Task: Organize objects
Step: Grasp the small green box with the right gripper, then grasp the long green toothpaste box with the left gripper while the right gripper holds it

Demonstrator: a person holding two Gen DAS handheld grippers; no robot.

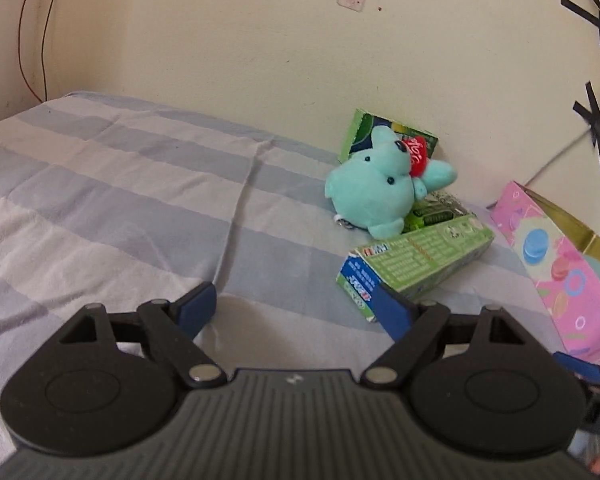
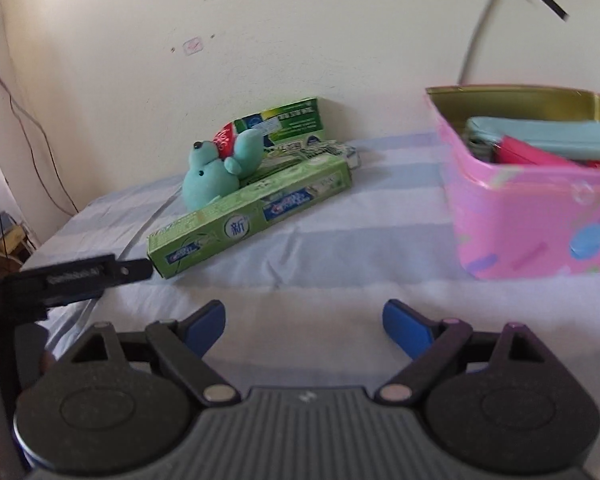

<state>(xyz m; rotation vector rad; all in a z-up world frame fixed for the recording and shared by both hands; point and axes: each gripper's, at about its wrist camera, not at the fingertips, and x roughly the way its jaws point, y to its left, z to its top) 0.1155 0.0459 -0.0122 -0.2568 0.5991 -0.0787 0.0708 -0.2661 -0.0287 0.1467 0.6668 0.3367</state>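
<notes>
Two hand-held grippers and five loose items make up what we see on a striped bedsheet [image 1: 120, 184] against a cream wall. Item one: our left gripper [image 1: 300, 312], lower centre of the left wrist view, blue pads spread with nothing between them; its right pad sits just in front of the near end of the long green toothpaste box [image 1: 416, 260], and we cannot tell whether they touch. Item two: our right gripper [image 2: 304, 326], lower centre of the right wrist view, likewise released and empty above bare sheet. Item three: the long green toothpaste box, lying flat and slanting from centre toward right of centre in the left view. Item four: a teal plush bear [image 1: 376, 188] with a red patch near its head, resting partly on that box and leaning toward the wall. Item five: a second green box [image 1: 384, 136], propped tilted behind the bear against the wall. Item six: a pink tin [image 2: 532, 220], open-topped, at the right of the right wrist view, well apart from the boxes; inside we see a teal pouch [image 2: 548, 136] and something red beneath it. Black tape crosses [image 1: 592, 120] mark the wall at upper right.
</notes>
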